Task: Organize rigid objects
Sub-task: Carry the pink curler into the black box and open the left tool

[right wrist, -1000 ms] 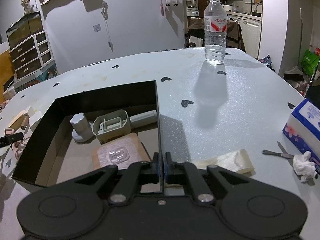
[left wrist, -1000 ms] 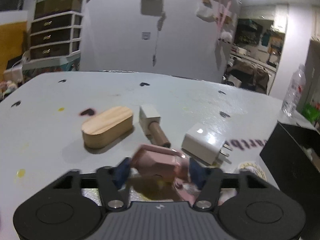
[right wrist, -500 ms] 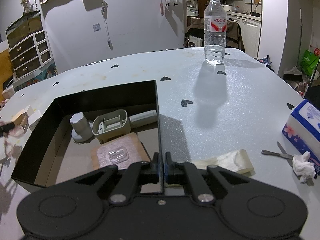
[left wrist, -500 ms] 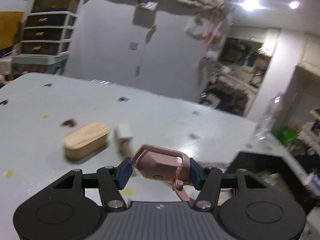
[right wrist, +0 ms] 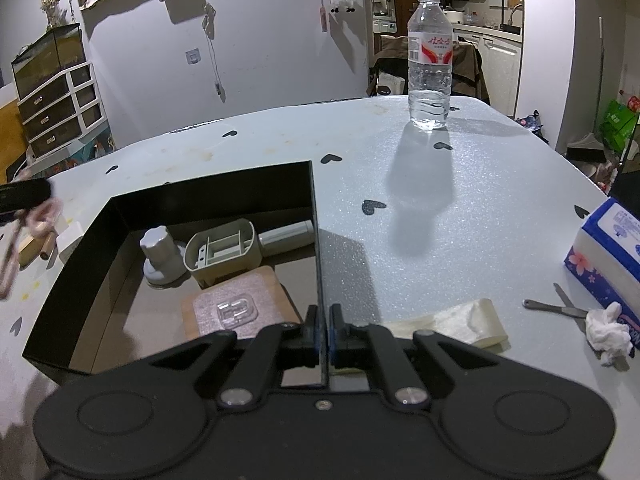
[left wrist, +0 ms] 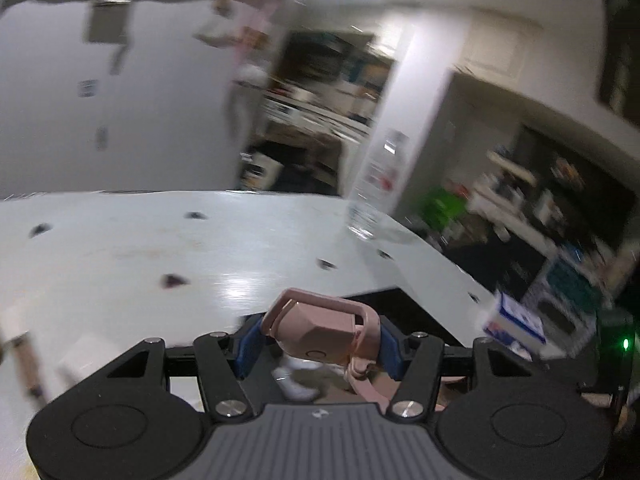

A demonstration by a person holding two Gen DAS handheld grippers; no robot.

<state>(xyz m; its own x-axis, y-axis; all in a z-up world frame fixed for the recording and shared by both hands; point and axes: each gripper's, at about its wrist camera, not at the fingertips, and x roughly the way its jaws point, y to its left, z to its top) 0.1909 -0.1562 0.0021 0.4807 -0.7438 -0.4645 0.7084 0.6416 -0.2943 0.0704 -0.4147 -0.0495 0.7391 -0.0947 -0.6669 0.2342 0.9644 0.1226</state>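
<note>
My left gripper [left wrist: 320, 340] is shut on a pink faceted clip [left wrist: 320, 330] whose strap hangs down behind the pads. It hovers over the near-left corner of the black box [left wrist: 376, 294]. In the right wrist view a dark left finger [right wrist: 24, 196] and the pink clip [right wrist: 42, 216] show at the far left, just outside the box. My right gripper [right wrist: 324, 328] is shut on the right wall of the black box [right wrist: 316, 240]. Inside the box lie a grey knob [right wrist: 158, 248], a beige housing [right wrist: 220, 250], a grey tube [right wrist: 286, 234] and a packaged clear hook [right wrist: 236, 308].
Left of the box lie a wooden block [right wrist: 30, 246] and a white charger [right wrist: 70, 236]. A water bottle [right wrist: 430, 60] stands at the back. At the right are a tissue pack [right wrist: 608, 240], a crumpled tissue [right wrist: 608, 332], a metal tool [right wrist: 556, 308] and a cream folded strip [right wrist: 452, 320].
My left gripper has lifted the pink clip off the table and swung right, from the wooden block and charger over to the black box. The right gripper has kept still.
</note>
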